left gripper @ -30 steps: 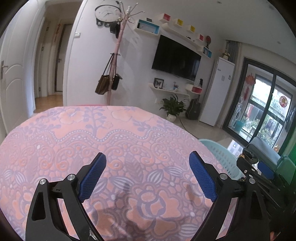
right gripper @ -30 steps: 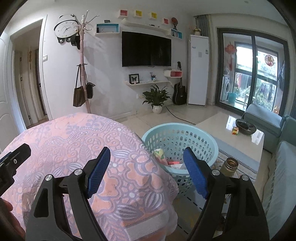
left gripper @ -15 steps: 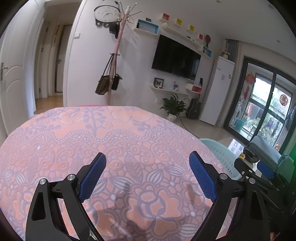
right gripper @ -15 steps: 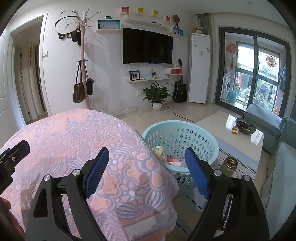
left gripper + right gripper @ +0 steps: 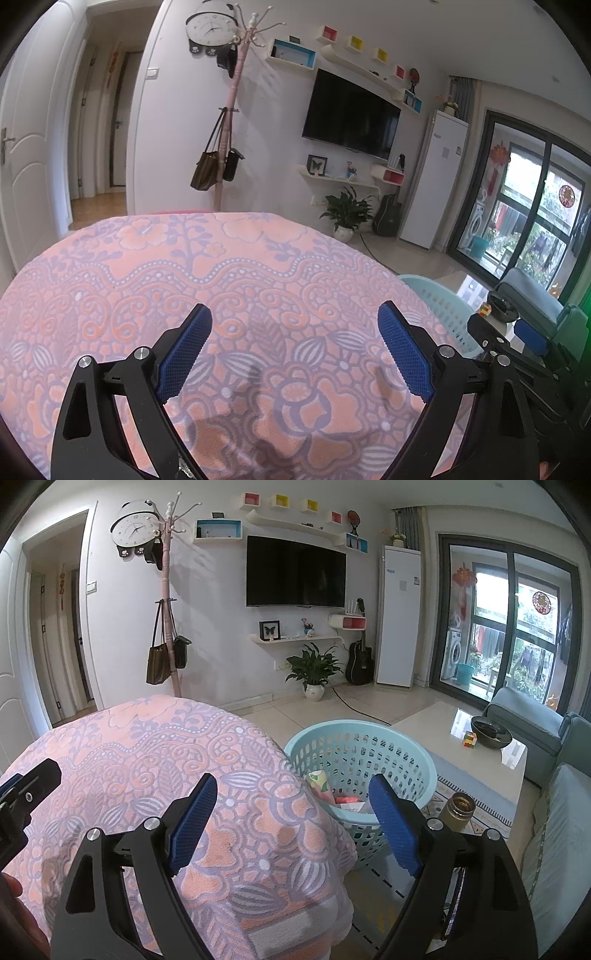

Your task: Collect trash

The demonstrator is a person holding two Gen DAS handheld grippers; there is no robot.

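Left wrist view: the left tongs [image 5: 294,320] hang apart over the pink patterned table [image 5: 236,280], holding nothing; the basket [image 5: 439,306] peeks past the table's right edge.

Right wrist view: the right tongs [image 5: 293,792] gape empty above the table's corner [image 5: 155,746]. Just beside the table, the basket [image 5: 417,753] holds trash [image 5: 334,794].

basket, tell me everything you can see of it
The basket is round, pale blue plastic with perforated walls and a smooth rim. It stands upright on the floor beside the blanket, whose edge hides its left side. Inside lie some wrappers and paper. In the left view only its rim shows.
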